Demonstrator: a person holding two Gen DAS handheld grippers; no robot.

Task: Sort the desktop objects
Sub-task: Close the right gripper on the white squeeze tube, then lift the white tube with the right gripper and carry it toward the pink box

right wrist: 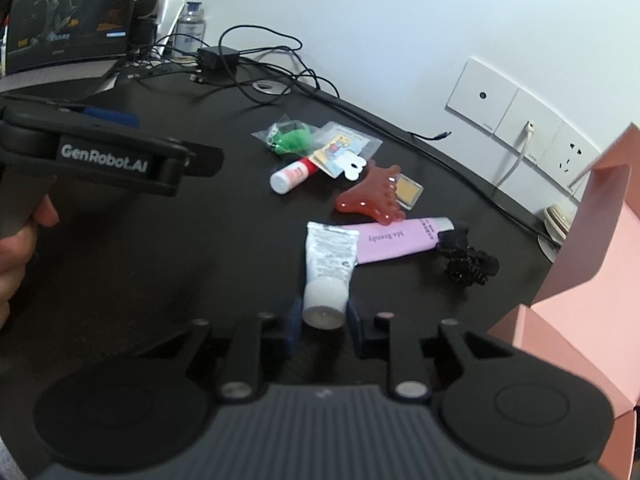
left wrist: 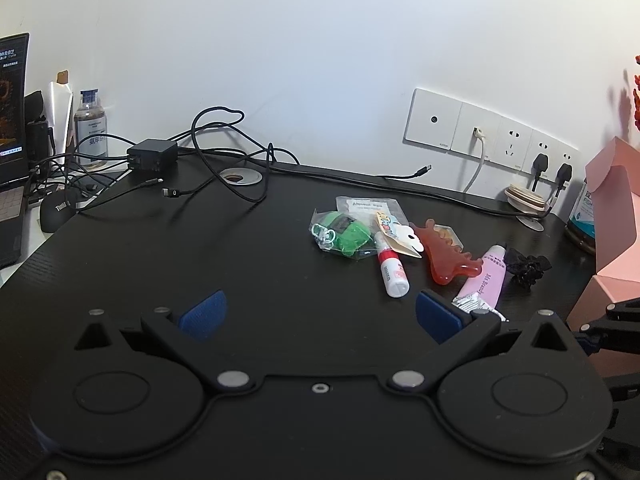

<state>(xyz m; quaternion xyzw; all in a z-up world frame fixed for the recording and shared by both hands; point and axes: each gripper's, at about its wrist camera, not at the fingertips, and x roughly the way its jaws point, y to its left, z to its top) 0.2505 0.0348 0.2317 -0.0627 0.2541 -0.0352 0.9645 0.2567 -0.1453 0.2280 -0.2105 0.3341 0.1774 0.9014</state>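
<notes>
My right gripper (right wrist: 324,317) is shut on the cap end of a white tube (right wrist: 330,254) that lies on the black desk (right wrist: 160,280), its crimped end resting on a pink tube (right wrist: 396,240). Beyond them lie a red comb-like piece (right wrist: 370,196), a black hair tie (right wrist: 468,262), a white-and-red bottle (right wrist: 292,176), a bagged green toy (right wrist: 290,136) and a card packet (right wrist: 344,150). My left gripper (left wrist: 320,316) stands open over bare desk, left of the pile, with nothing between its fingers. The pink tube (left wrist: 486,276) and white-and-red bottle (left wrist: 392,272) lie ahead of it to the right.
An open pink box (right wrist: 592,248) stands at the right edge. At the back left are a laptop (right wrist: 72,16), a black charger (left wrist: 154,154) with tangled cables, a mouse (left wrist: 56,212) and a bottle (left wrist: 90,128). Wall sockets (left wrist: 492,136) line the back. A hand (right wrist: 20,240) holds the left gripper.
</notes>
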